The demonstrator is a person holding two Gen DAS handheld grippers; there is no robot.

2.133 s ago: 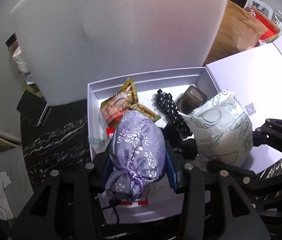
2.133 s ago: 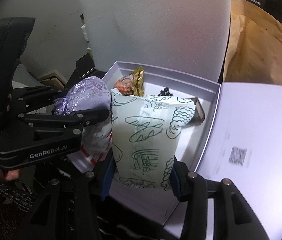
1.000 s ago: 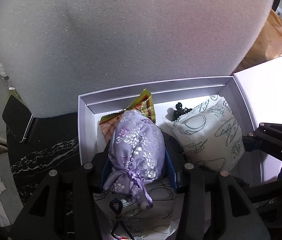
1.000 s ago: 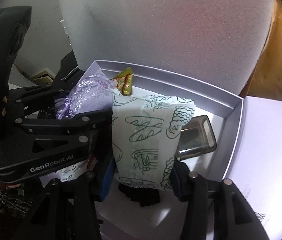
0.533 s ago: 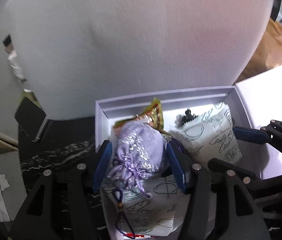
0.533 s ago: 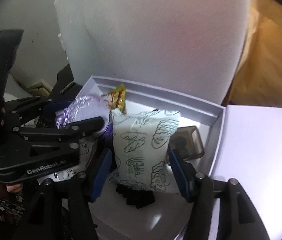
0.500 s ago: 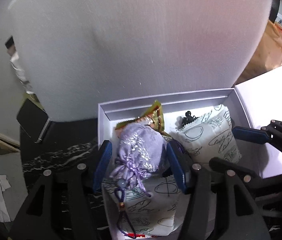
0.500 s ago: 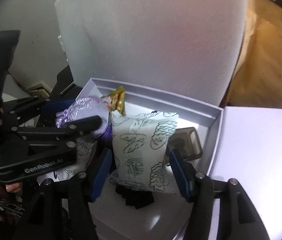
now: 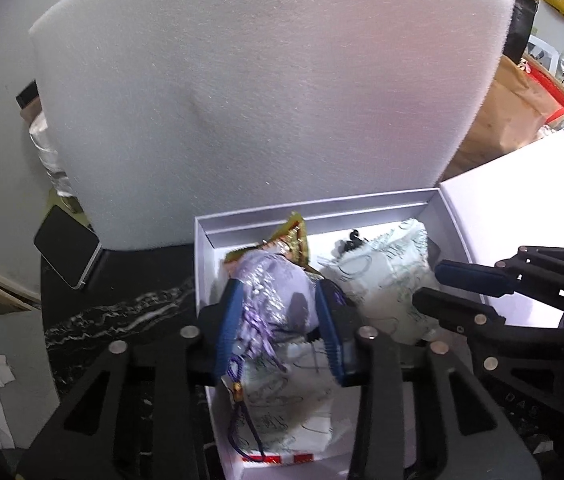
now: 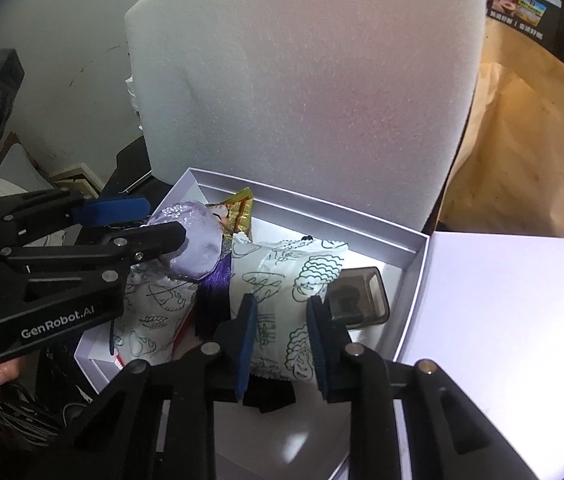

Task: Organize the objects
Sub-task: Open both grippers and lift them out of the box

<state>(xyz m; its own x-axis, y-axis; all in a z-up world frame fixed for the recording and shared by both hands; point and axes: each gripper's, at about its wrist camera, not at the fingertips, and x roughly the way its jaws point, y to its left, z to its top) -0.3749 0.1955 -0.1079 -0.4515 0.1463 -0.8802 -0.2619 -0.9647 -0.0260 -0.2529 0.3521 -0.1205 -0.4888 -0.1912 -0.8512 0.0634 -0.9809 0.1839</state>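
**Dark marbled tabletop and what lies on it**

A black tabletop with white veining (image 9: 94,320) carries an open white box (image 9: 202,264), whose wall stands just beside a flat white lid or sheet (image 10: 513,300) to its right. A dark phone (image 9: 66,252) lies at the table's far left edge, partly under a big upright slab of white foam (image 9: 266,100) that rises behind the box

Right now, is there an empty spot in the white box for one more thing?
Yes. The box floor is bare at its near right part, in front of the dark case. The flat white panel beside the box is bare too. The left and middle are crowded: purple pouch, gold packet, printed packet.
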